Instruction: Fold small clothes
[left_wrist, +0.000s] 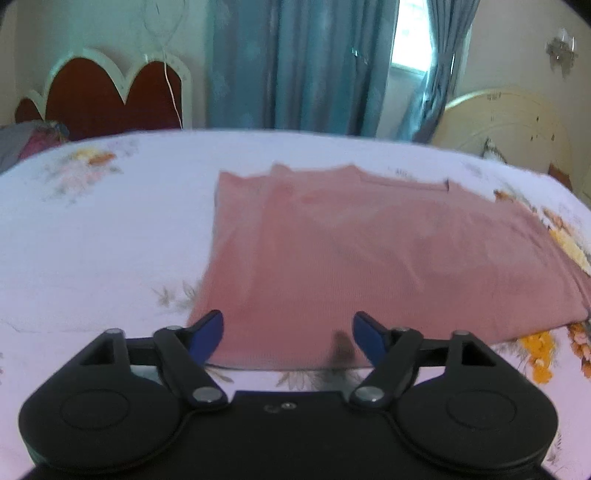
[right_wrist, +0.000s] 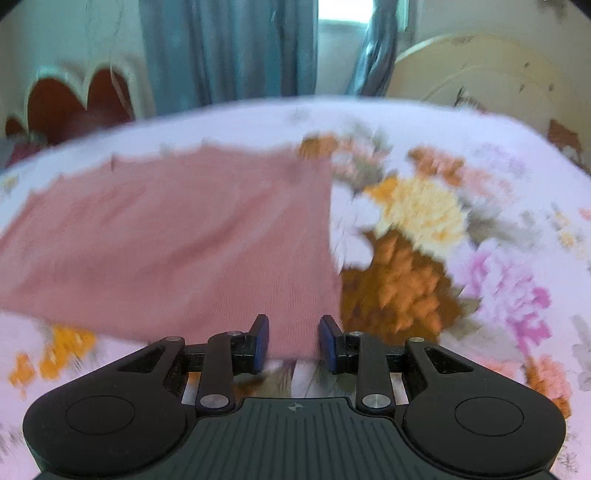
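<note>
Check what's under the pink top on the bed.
The pink top lies flat on the floral bedsheet, and the sheet shows all around its edges. Whatever is beneath the fabric itself is covered. Folded layers show at its far left edge.

One pink garment (left_wrist: 373, 258), folded flat at 12 o'clock; one bed (left_wrist: 92, 240) with flowered sheet; two grippers, left gripper (left_wrist: 288, 334) and right gripper (right_wrist: 293, 341); two headboards; one pair of blue curtains (left_wrist: 295, 62).

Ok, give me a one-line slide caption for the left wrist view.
Open left gripper poised at the near hem of a partly folded pink garment on a floral bedsheet.
</note>
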